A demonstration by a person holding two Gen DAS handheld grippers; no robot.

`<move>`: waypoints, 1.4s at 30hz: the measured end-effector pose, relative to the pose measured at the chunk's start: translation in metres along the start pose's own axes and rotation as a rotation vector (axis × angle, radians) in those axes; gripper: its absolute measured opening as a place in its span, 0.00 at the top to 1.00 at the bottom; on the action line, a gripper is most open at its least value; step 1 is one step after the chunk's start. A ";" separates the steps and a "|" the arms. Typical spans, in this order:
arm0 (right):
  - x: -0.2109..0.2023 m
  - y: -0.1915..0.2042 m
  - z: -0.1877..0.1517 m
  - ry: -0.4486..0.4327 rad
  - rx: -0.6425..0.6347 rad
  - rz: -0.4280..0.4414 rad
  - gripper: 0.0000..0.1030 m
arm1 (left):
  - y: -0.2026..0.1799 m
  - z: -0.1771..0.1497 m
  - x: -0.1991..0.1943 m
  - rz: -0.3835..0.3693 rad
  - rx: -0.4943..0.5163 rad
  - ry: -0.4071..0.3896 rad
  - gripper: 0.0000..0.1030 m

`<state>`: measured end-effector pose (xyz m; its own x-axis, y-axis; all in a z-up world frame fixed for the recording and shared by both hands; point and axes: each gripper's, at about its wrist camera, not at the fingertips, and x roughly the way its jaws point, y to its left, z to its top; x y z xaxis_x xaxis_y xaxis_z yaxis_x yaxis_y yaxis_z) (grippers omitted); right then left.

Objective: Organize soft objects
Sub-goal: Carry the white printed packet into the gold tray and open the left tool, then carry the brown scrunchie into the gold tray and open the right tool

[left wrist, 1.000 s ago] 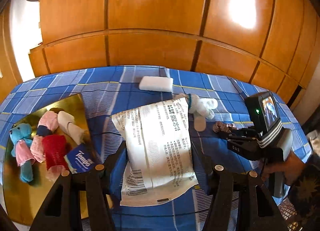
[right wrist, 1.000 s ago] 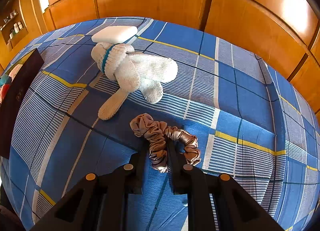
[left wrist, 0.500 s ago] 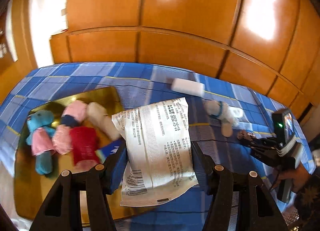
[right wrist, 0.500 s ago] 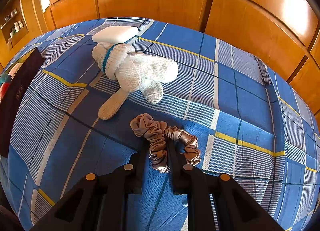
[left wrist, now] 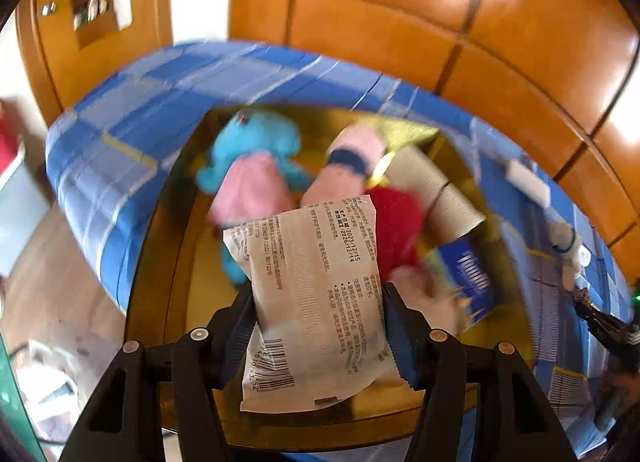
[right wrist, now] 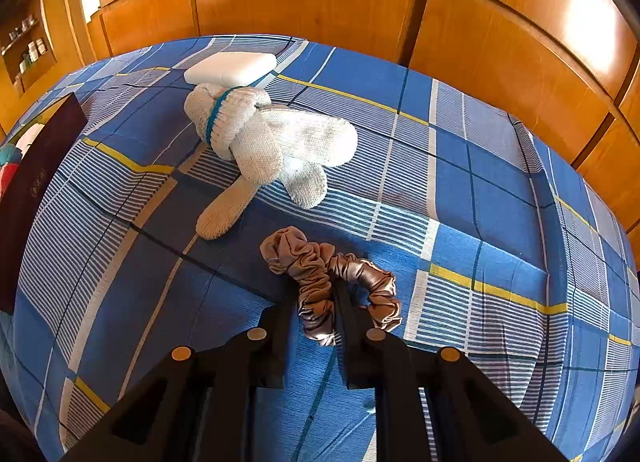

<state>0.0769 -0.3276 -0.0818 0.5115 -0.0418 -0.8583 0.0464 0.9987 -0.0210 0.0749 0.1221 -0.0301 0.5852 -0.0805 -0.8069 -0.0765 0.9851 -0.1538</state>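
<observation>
The left gripper [left wrist: 320, 322] is clamped on a white printed packet [left wrist: 316, 302], its pads pressing both long sides; the packet hangs above the near part of a gold tray [left wrist: 172, 262]. The tray rests on a bed covered with a blue checked sheet [right wrist: 480, 189]. Inside the tray lie a blue plush toy in a pink dress [left wrist: 252, 165], a pink roll with a dark band [left wrist: 352, 149], a red cloth item [left wrist: 396, 221], a beige ribbed roll [left wrist: 436, 189] and a blue tissue pack [left wrist: 468, 274]; this view is motion-blurred, so finer detail is unclear. The right gripper [right wrist: 316, 302] is closed to a narrow gap on a grey-brown satin scrunchie [right wrist: 320, 282], which lies on the sheet, part of its loop spreading to the right of the fingers. Beyond it sits a bundle of white knit gloves [right wrist: 272, 141] with a teal cuff band, and just behind, touching or nearly so, a white rectangular pad [right wrist: 232, 67]. Orange wooden panels [right wrist: 320, 1] stand behind the bed.
</observation>
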 end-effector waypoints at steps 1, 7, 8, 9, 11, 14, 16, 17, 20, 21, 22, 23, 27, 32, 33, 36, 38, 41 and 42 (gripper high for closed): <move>0.000 0.000 0.000 0.000 0.000 -0.002 0.85 | 0.006 -0.002 0.005 -0.002 -0.016 0.021 0.41; 0.000 0.002 -0.001 -0.002 0.006 -0.010 0.85 | 0.018 -0.012 0.030 0.034 -0.037 0.082 0.36; 0.001 0.001 0.000 -0.003 0.005 -0.010 0.85 | 0.020 -0.012 0.032 0.039 -0.038 0.086 0.32; 0.000 0.002 -0.001 -0.008 0.002 -0.011 0.85 | 0.020 -0.012 0.032 0.044 -0.041 0.086 0.29; 0.001 0.002 0.000 -0.008 0.003 -0.011 0.85 | 0.021 -0.012 0.027 0.053 -0.047 0.069 0.29; 0.001 0.001 0.000 -0.008 0.002 -0.014 0.85 | 0.021 -0.010 0.022 0.065 -0.042 0.046 0.29; 0.001 0.002 0.000 -0.008 0.001 -0.016 0.85 | 0.021 -0.009 0.017 0.072 -0.043 0.028 0.28; 0.001 0.002 0.000 -0.008 0.001 -0.017 0.85 | 0.019 -0.009 0.012 0.081 -0.036 0.010 0.28; 0.001 0.002 0.000 -0.008 0.002 -0.019 0.85 | 0.014 -0.005 0.002 0.105 -0.013 -0.039 0.29; 0.001 0.002 0.000 -0.008 0.001 -0.019 0.85 | 0.012 -0.003 -0.002 0.115 -0.005 -0.059 0.28; 0.001 0.002 0.000 -0.008 0.000 -0.020 0.85 | 0.009 -0.002 -0.008 0.122 0.002 -0.082 0.28; 0.001 0.002 0.000 -0.008 0.002 -0.021 0.85 | 0.008 -0.001 -0.011 0.122 0.005 -0.095 0.28; 0.000 0.003 0.000 -0.005 0.003 -0.021 0.86 | 0.003 0.002 -0.028 0.111 0.019 -0.164 0.28; 0.001 0.002 0.000 -0.001 0.009 -0.017 0.87 | -0.003 0.004 -0.037 0.114 0.041 -0.199 0.28; 0.001 0.002 0.001 0.001 0.010 -0.016 0.87 | -0.003 0.004 -0.038 0.114 0.043 -0.202 0.28; 0.001 0.001 0.003 0.007 0.010 -0.022 0.87 | -0.003 0.004 -0.040 0.108 0.042 -0.207 0.28; 0.001 0.001 0.005 0.022 0.024 -0.026 0.87 | -0.002 0.004 -0.041 0.109 0.041 -0.208 0.28; -0.003 0.005 0.006 0.028 0.042 -0.014 0.87 | -0.001 0.002 -0.042 0.106 0.036 -0.210 0.28; -0.005 0.007 0.006 0.025 0.044 -0.007 0.87 | 0.000 0.002 -0.043 0.104 0.034 -0.210 0.28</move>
<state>0.0797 -0.3204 -0.0747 0.4898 -0.0478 -0.8705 0.0879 0.9961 -0.0053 0.0518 0.1256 0.0055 0.7309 0.0519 -0.6805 -0.1203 0.9913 -0.0536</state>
